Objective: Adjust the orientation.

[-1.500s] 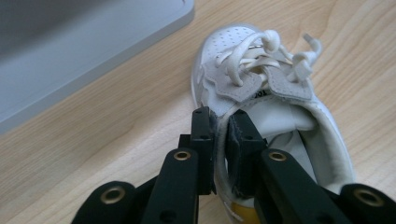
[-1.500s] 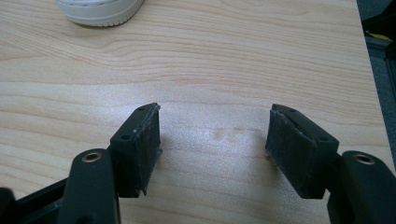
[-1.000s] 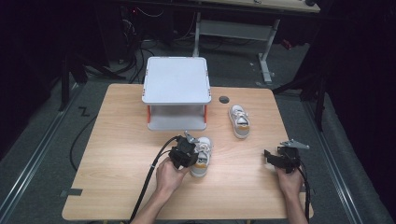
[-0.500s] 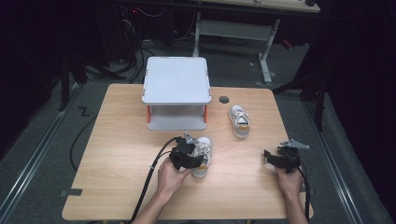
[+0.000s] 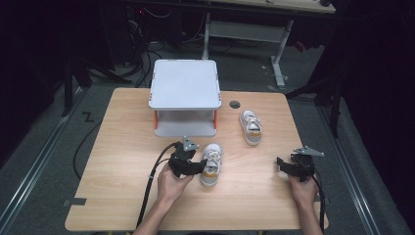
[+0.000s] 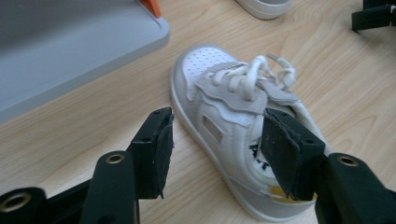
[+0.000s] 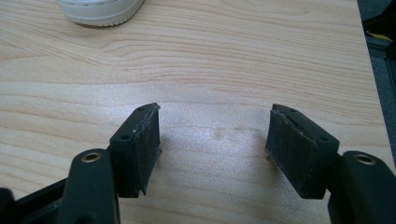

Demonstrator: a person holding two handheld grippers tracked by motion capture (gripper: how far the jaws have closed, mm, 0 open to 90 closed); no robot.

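High view: left gripper (image 5: 198, 164) fingers have just been opening beside near shoe (image 5: 211, 164), now spread with shoe's heel between them, pads off it; likely released. Shoe rests on bench (image 5: 122, 147) before grey shelf (image 5: 185, 90). Left hand low, reaching forward. Right gripper (image 5: 283, 165) fingers open, nothing held.

**White shoe by the shelf**

A small white shoe (image 5: 211, 164) lies on its sole in front of the grey shelf (image 5: 185, 95), just toward the person from the shelf's right front corner. Its perforated toe points at the shelf and its heel, with a yellow patch, points away from it. Pale grey panels cross the sides, and the white laces (image 6: 254, 74) sit loosely tied over the tongue.
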